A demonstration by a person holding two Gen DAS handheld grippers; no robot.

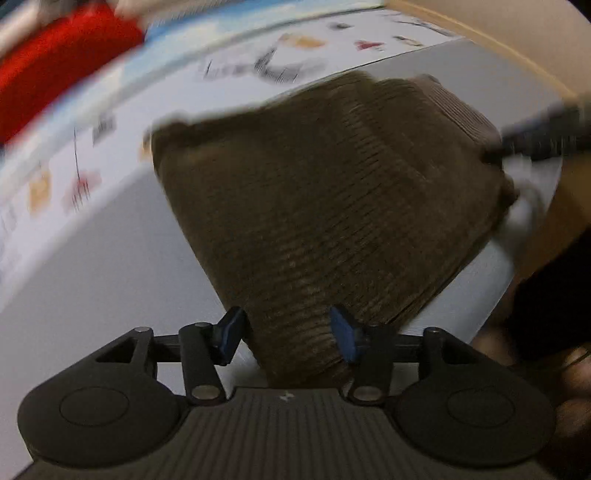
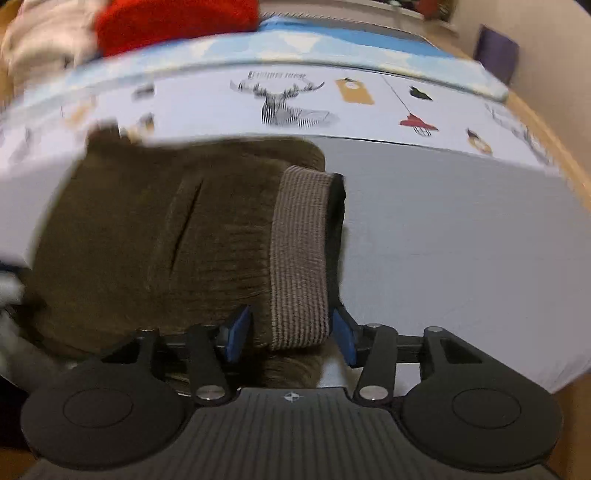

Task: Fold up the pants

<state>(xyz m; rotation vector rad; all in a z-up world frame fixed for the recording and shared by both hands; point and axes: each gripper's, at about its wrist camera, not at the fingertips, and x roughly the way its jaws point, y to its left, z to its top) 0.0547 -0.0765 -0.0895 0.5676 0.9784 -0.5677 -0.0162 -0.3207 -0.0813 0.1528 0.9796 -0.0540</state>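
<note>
Left wrist view
- Left hand-held gripper (image 1: 290,338): blue-padded fingers set apart, with the near end of the brown pants (image 1: 332,192) lying between them; whether the pads press the cloth, I cannot tell.
- Pants: ribbed brown fabric folded into a thick bundle, spreading away from the gripper over the grey sheet (image 1: 92,266) of the bed.
- Right hand-held gripper (image 1: 535,136): a dark blurred shape at the far right edge of the pants; its grip cannot be told here.
- Background: printed cover (image 1: 258,62) beyond the grey sheet, red cloth (image 1: 55,62) at the upper left, all blurred.

Right wrist view
- Right hand-held gripper (image 2: 291,338): fingers spread either side of the lighter ribbed waistband (image 2: 301,258); contact with the pads is unclear.
- Pants (image 2: 147,229): bundle lies left of centre on the grey sheet (image 2: 461,240), waistband along its right edge.
- Printed cover (image 2: 288,99): deer-head drawing, behind the pants.
- Red cloth (image 2: 177,22): top left, beyond the cover.
</note>
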